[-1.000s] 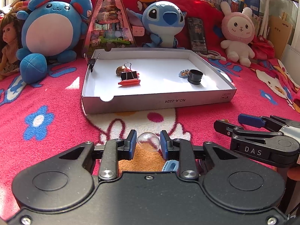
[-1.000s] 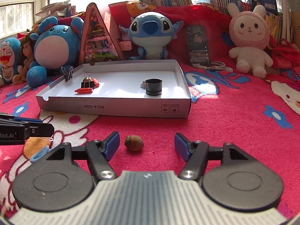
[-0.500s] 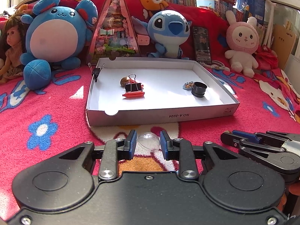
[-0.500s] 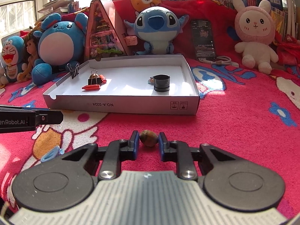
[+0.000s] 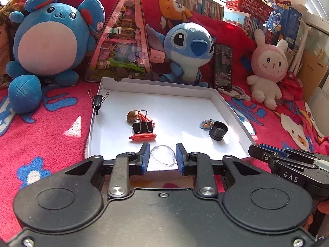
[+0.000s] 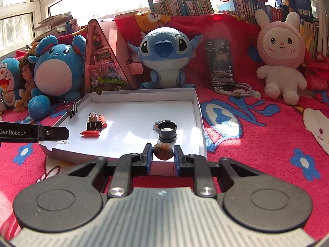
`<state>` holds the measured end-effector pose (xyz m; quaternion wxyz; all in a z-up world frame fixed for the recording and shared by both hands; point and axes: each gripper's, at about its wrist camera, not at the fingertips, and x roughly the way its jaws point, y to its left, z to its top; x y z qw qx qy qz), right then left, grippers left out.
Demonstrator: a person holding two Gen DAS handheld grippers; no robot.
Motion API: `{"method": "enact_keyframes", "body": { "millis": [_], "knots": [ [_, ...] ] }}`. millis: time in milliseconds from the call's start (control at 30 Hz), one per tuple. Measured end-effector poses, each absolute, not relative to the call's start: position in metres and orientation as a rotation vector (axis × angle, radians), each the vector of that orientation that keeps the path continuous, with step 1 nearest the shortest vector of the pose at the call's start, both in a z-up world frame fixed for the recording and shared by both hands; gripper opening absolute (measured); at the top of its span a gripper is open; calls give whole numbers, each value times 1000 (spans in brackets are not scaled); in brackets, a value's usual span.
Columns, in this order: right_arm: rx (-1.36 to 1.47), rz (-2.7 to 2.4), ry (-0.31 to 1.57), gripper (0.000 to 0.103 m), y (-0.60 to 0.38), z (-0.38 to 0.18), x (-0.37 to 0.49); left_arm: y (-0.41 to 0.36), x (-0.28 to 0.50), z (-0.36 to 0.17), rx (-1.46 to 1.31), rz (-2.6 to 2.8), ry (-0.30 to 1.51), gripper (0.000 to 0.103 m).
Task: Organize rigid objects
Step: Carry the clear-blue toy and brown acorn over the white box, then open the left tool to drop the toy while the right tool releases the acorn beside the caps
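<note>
— Acorn [image 6: 163, 151], brown and ridged: where is it sitting?

— My right gripper [image 6: 163, 158] is pinching it over the white tray's [image 6: 199, 111] near edge, long axis lying crosswise between the pads.

— And your left view?

— Only it is showing the clear dome [image 5: 163, 155] my left gripper [image 5: 162, 158] is clasping, narrowly parted, above the tray's near edge.

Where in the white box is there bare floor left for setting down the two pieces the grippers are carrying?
In the white box, the far half, toward the back wall, is bare. So is the middle strip between the binder clip with its orange pieces and the black cylinder. It is crowded around that clip cluster at left-centre and around the cylinder with its small blue trinket at right.
</note>
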<state>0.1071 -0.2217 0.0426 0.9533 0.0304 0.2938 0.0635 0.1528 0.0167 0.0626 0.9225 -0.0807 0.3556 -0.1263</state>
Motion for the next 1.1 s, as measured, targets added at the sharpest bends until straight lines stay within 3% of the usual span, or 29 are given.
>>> {"method": "enact_keyframes", "body": {
  "millis": [400, 1100],
  "knots": [
    [69, 107, 691, 26, -225, 28, 158, 14, 199, 33, -185, -207, 825, 26],
    [70, 93, 739, 26, -223, 16, 187, 11, 248, 17, -183, -115, 802, 26]
  ]
}}
